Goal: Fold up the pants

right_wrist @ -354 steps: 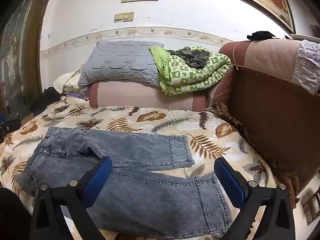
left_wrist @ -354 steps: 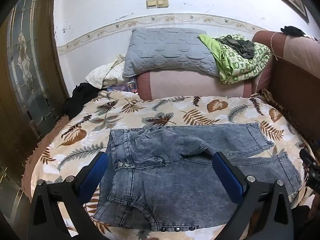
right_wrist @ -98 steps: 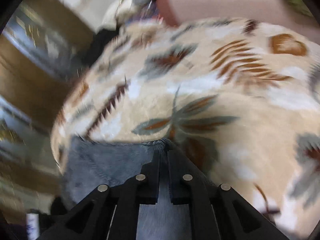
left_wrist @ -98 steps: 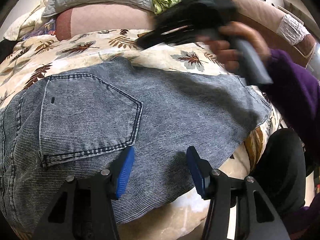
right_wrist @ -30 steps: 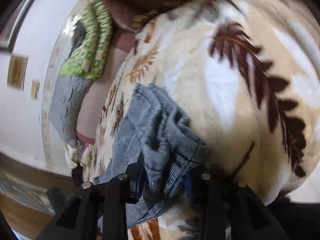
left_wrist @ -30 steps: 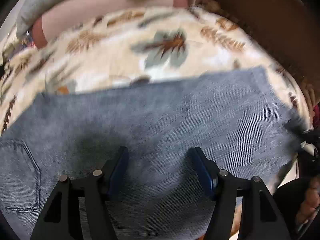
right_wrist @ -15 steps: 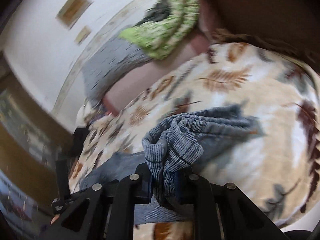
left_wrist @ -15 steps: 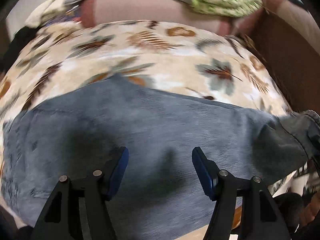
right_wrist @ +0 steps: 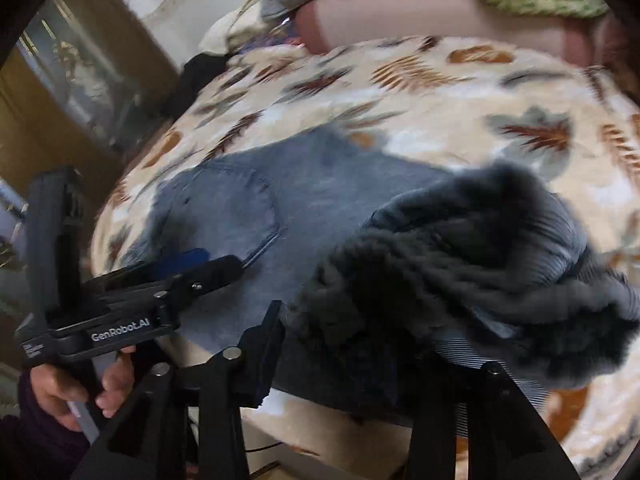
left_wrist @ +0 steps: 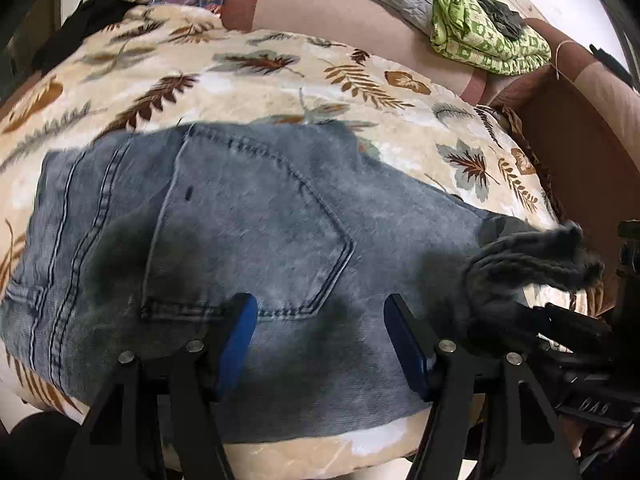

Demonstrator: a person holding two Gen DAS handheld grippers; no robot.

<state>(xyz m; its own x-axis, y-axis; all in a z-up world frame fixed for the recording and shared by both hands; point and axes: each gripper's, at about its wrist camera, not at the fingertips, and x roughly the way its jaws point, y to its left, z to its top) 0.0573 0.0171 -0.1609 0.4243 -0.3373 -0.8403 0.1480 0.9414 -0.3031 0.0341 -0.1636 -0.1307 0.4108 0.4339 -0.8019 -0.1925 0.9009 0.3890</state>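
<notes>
The grey denim pants [left_wrist: 248, 216] lie folded lengthwise on the leaf-print bed [left_wrist: 248, 80], pocket up. The left gripper [left_wrist: 316, 332] hovers over them, jaws apart and empty. The right gripper [right_wrist: 360, 356] has just been opening its jaws around the bunched leg hems [right_wrist: 472, 264]; blur and cloth hide any contact.
</notes>
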